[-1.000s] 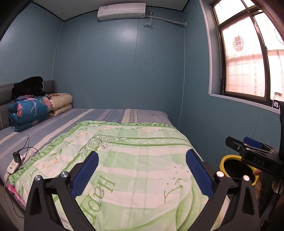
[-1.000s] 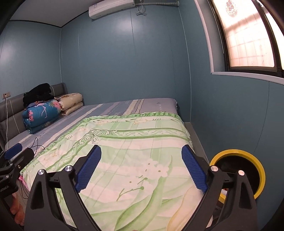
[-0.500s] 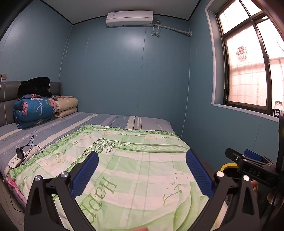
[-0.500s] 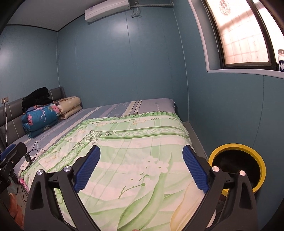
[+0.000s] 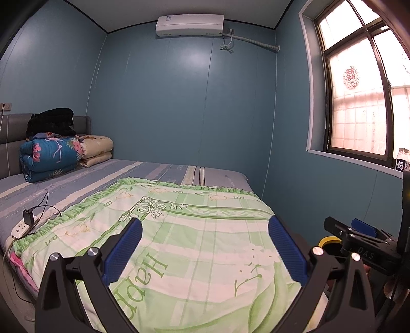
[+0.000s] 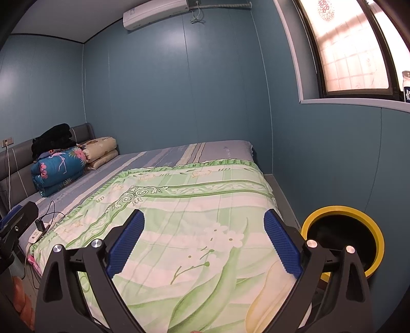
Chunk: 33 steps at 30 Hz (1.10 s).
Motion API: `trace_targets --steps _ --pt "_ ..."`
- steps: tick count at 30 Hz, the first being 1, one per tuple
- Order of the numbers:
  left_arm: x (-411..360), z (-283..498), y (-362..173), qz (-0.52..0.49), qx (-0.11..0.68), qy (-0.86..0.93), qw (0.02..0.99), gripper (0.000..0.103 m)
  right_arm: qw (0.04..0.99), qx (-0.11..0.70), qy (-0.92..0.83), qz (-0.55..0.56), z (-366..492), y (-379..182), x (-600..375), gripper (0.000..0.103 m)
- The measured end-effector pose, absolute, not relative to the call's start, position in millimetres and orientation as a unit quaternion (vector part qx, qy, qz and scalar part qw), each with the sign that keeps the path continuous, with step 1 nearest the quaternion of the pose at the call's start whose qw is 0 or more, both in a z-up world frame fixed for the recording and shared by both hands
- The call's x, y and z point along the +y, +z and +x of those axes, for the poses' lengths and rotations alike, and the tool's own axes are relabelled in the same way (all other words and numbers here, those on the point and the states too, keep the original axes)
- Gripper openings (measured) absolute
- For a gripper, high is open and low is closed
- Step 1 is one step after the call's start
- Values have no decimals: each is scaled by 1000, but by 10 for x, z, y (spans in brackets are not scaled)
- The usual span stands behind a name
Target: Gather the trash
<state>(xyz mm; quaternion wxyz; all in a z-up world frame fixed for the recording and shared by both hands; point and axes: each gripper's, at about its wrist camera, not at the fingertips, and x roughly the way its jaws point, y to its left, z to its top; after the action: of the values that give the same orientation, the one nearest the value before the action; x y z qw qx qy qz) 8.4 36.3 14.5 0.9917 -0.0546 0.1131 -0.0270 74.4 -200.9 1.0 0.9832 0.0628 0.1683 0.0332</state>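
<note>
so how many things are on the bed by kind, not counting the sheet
green quilt: 1
folded blue flowered quilt: 1
folded beige quilt: 1
black clothes pile: 1
white power strip with a black plug in it: 1
total: 5
Both tools, left and right, hang open above the green quilt, holding nothing.

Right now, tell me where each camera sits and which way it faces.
Left wrist: on the left gripper, facing along the bed to the far wall; its open fingers and the right gripper show.
Right wrist: on the right gripper, facing likewise, nearer the yellow-rimmed bin; its open fingers show.
Shared: the green quilt, bin, window, air conditioner.
</note>
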Motion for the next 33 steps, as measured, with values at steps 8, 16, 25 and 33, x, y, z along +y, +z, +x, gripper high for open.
trace_targets --steps 8,16,25,33 --pt "380 100 129 -61 119 -31 990 95 983 168 32 62 756 3 -2008 90" --pt "384 99 126 -61 118 -34 991 95 983 170 33 65 764 1 -2014 90" --pt "371 107 126 -58 117 -36 991 95 982 172 33 68 770 -21 -2041 91" --pt "364 112 124 -57 118 -36 991 95 981 178 33 71 794 -45 -2062 91"
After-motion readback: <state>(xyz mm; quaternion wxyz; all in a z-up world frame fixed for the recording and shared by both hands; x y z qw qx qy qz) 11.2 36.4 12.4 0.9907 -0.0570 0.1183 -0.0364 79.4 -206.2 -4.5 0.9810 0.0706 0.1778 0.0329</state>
